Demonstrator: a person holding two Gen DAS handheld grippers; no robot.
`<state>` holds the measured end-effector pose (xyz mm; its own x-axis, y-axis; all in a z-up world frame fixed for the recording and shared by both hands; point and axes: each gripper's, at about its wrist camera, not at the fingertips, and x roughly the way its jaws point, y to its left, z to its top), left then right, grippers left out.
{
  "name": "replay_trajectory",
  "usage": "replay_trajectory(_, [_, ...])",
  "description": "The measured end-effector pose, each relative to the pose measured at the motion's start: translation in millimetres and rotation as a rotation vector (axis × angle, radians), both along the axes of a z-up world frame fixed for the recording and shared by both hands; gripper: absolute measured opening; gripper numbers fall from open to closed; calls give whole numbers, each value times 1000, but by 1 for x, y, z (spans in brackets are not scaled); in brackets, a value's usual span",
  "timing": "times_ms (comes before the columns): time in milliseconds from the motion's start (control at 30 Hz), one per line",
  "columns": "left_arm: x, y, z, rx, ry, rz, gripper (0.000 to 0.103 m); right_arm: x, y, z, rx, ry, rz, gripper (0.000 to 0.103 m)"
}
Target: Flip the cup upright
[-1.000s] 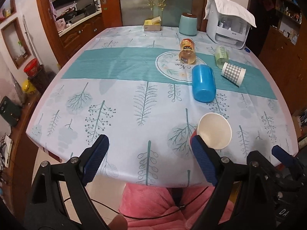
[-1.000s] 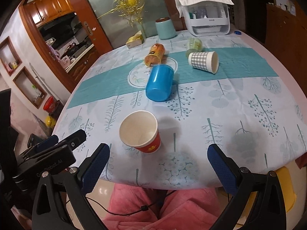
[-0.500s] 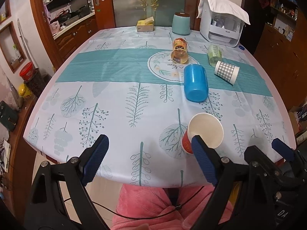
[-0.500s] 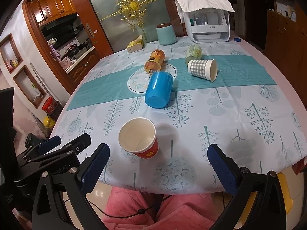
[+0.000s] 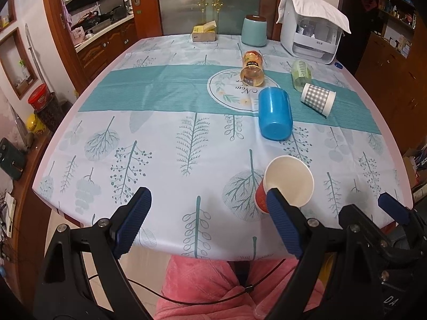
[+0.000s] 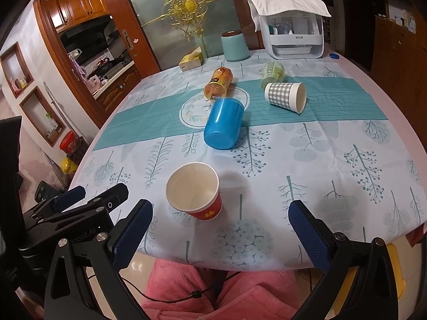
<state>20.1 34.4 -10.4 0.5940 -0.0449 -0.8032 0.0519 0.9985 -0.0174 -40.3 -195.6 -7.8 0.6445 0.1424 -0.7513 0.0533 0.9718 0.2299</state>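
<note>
I hold my left hand-held gripper (image 5: 208,213) low at the near edge of the desk (image 5: 165,144), its two blue-padded fingers (image 5: 132,220) spread wide with nothing between them. My right hand-held gripper (image 6: 220,228) sits alongside it at the same edge, jaws likewise wide apart and empty, pointing across the tabletop. Both hang over my pink-clad lap (image 6: 213,290), short of the cups.

The red paper cup with a white inside (image 6: 196,190) stands upright near the front of the desk, mouth up, just beyond the gap between my right fingers. From the left wrist view the same cup (image 5: 287,184) sits partly behind my right-side finger pad.

Farther back, a blue plastic cup (image 6: 222,124) lies on its side, base toward me, across the edge of the teal runner (image 6: 149,122). Beyond it a clear amber-tinted glass jar (image 6: 218,84) lies tipped on the round printed emblem. To the right a grey-checked paper cup (image 6: 287,96) lies on its side with its mouth facing right, and just behind it a pale green cup (image 6: 272,72) also lies down.

At the far end stand a teal canister with a brown lid (image 6: 234,46), a yellow tissue box (image 6: 190,60) and a white appliance draped with a cloth (image 6: 291,32).
</note>
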Motion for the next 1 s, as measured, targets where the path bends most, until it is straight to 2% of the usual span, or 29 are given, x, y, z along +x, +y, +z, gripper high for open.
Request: replay_trajectory(1000, [-5, -5, 3, 16, -19, -1, 87, -3, -4, -6, 26, -2, 13, 103])
